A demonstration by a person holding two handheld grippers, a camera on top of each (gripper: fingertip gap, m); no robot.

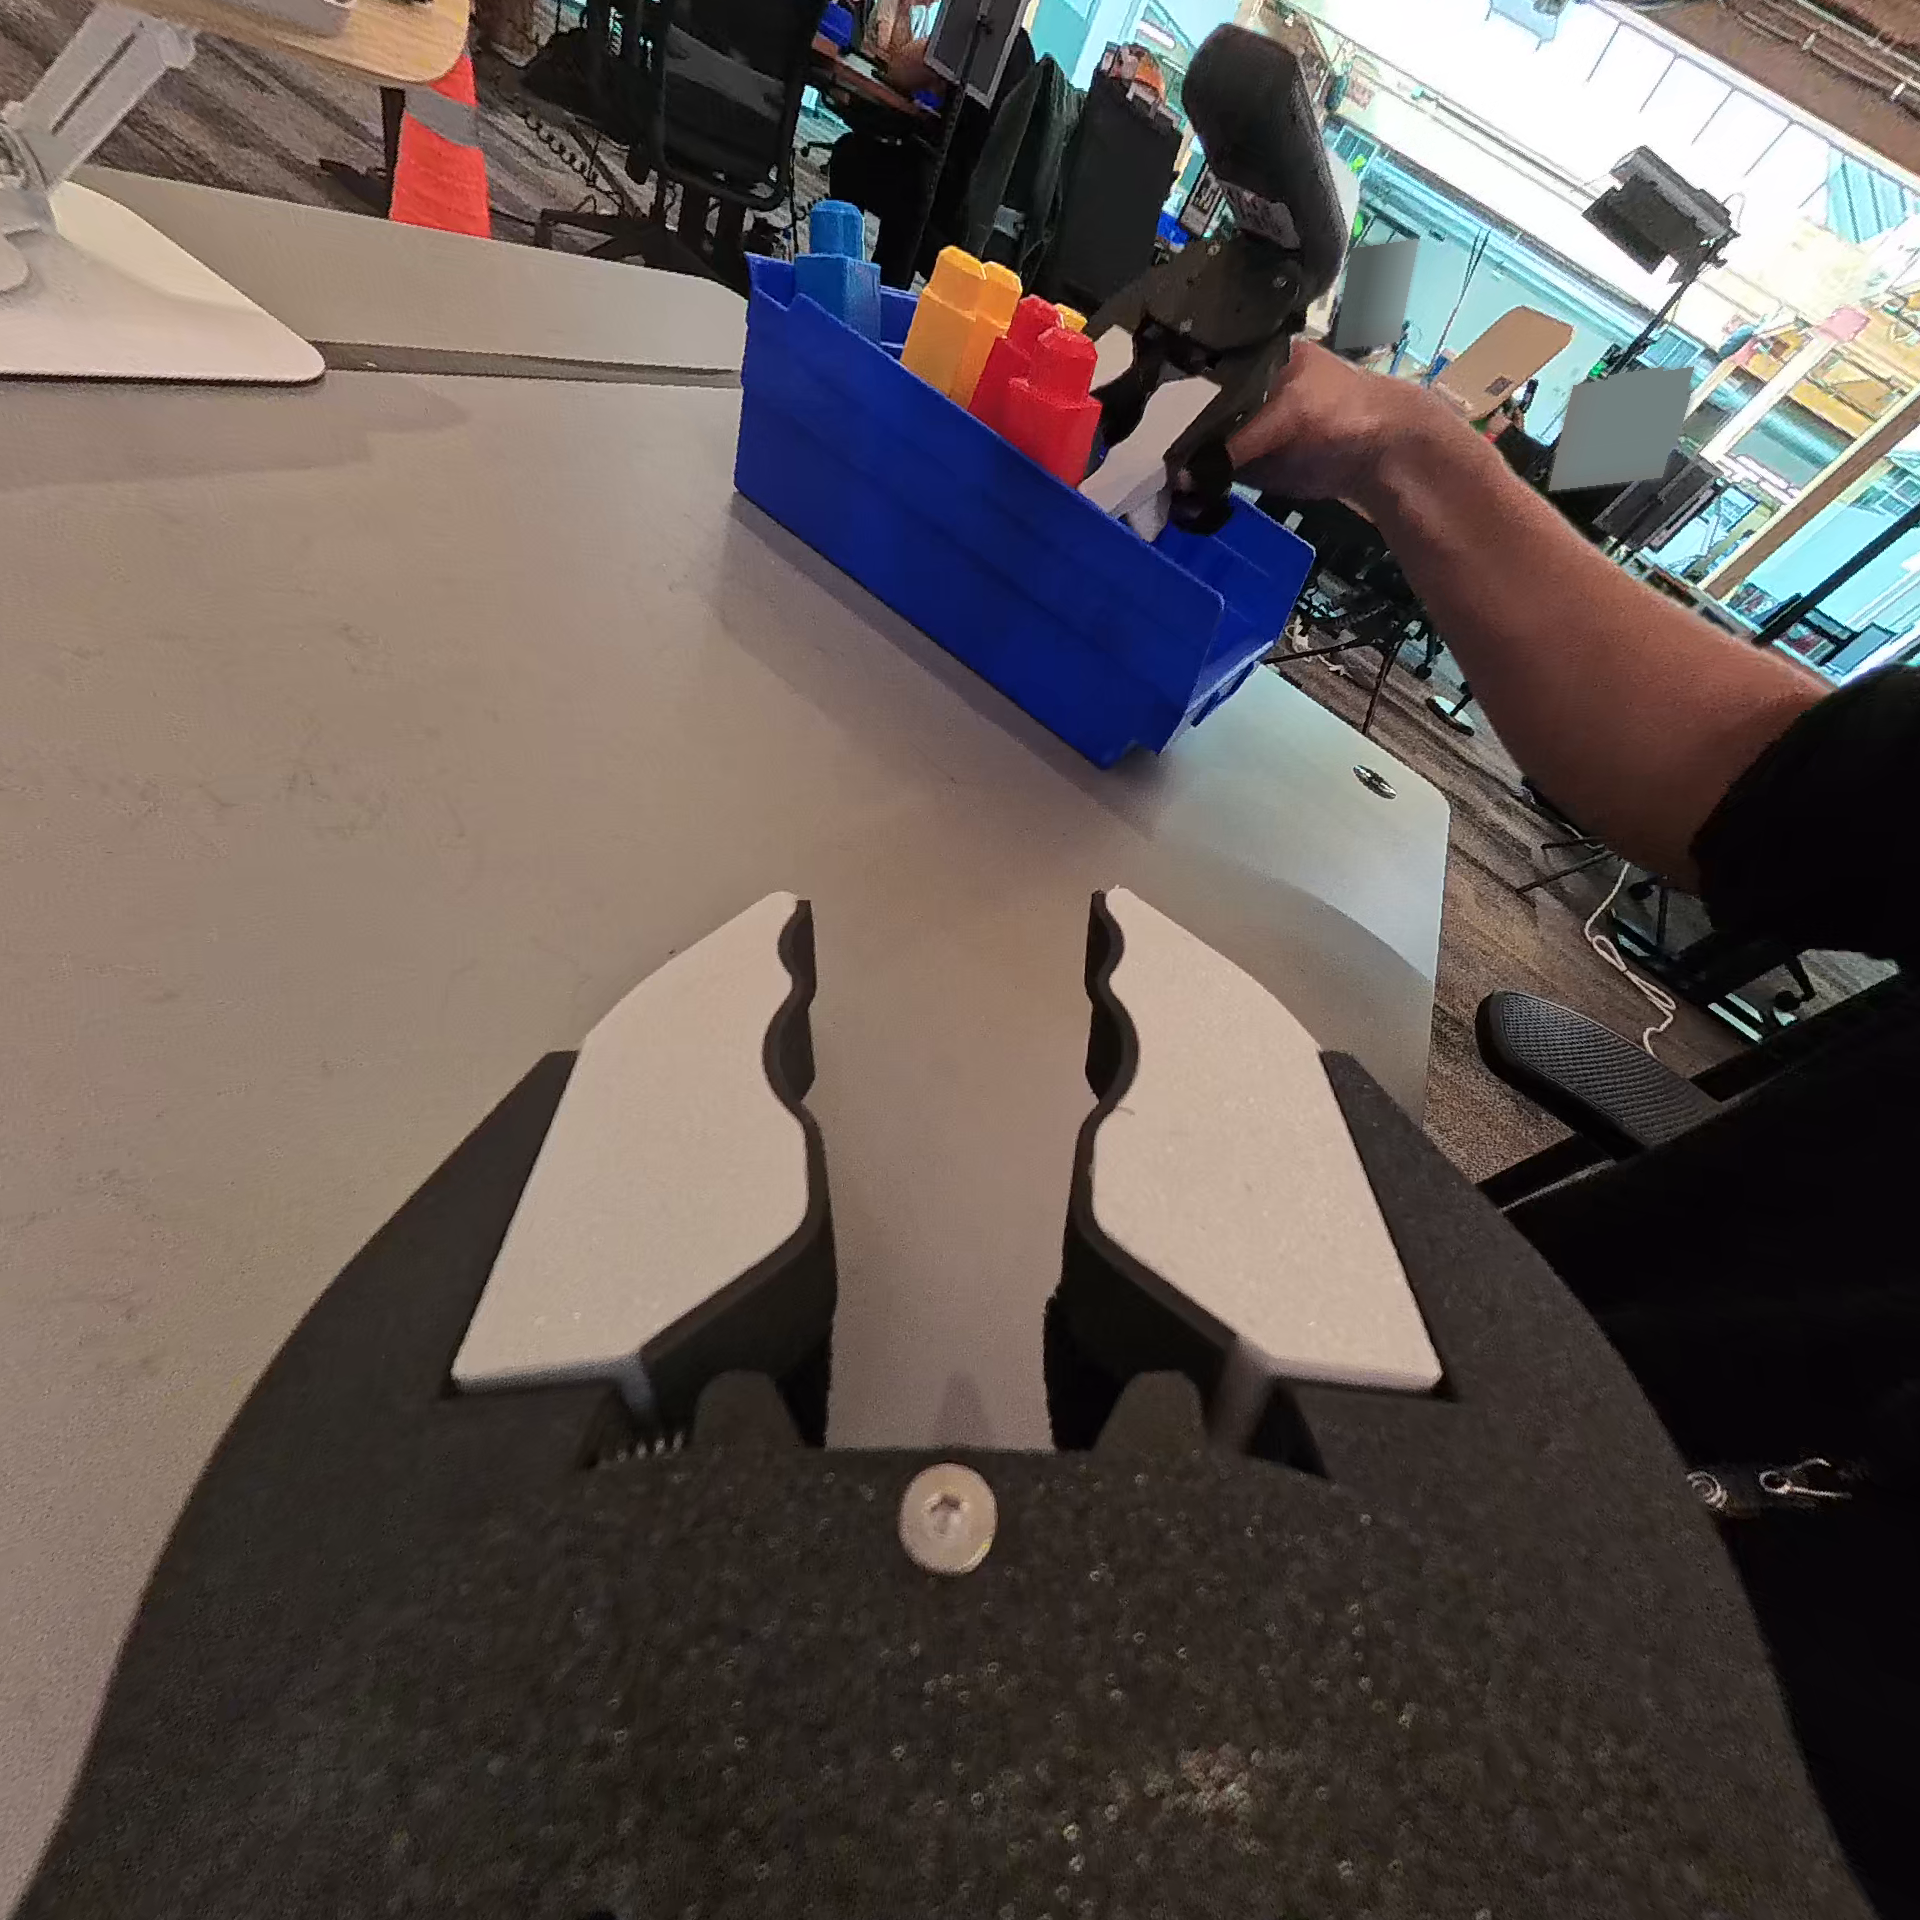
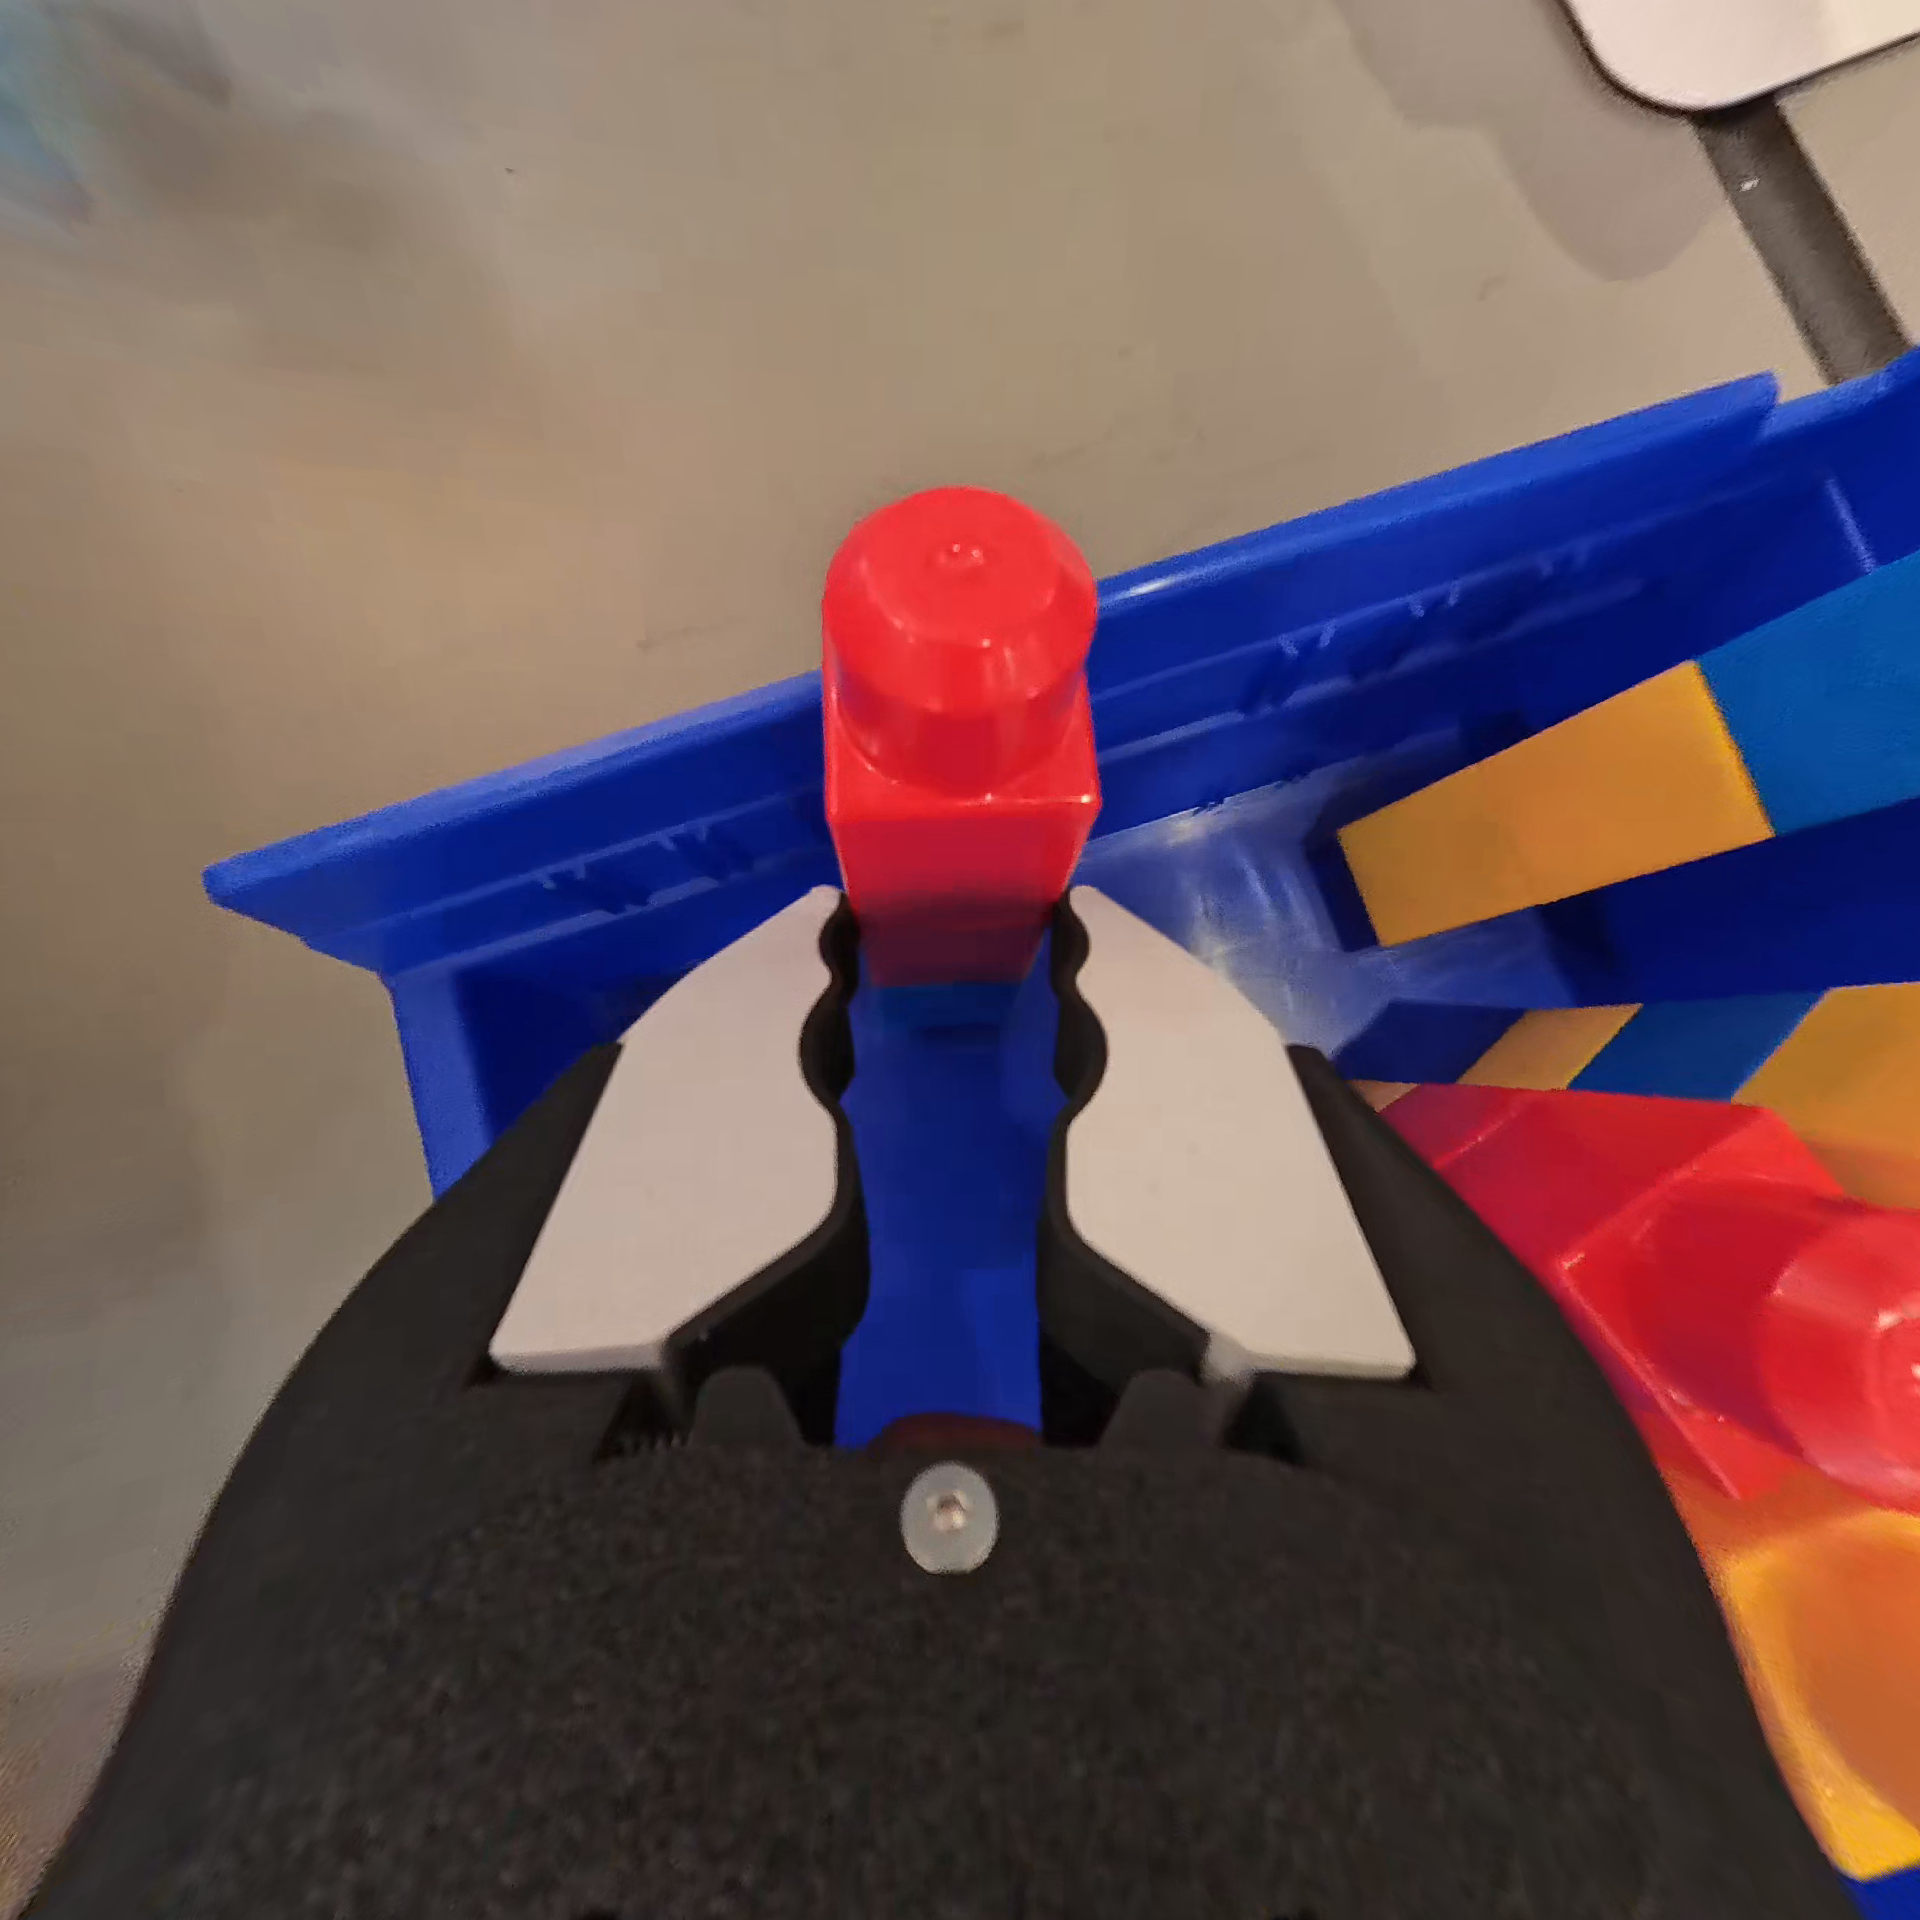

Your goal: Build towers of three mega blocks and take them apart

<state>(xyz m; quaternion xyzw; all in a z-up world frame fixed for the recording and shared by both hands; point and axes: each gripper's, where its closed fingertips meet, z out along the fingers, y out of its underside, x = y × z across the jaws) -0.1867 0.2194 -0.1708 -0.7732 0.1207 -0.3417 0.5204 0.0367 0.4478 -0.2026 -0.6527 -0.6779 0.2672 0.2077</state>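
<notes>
One blue bin sits far right on one desk; above its rim show one blue, one yellow, one red tower.

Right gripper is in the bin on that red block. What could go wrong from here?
1. The right gripper holds only the lower end of the red block, near its tips; it may pivot or slip on lifting.
2. The grip is close to the blue bin wall, so the block could catch the rim.
3. The left gripper is open and far off, so nothing steadies the bin.
</notes>
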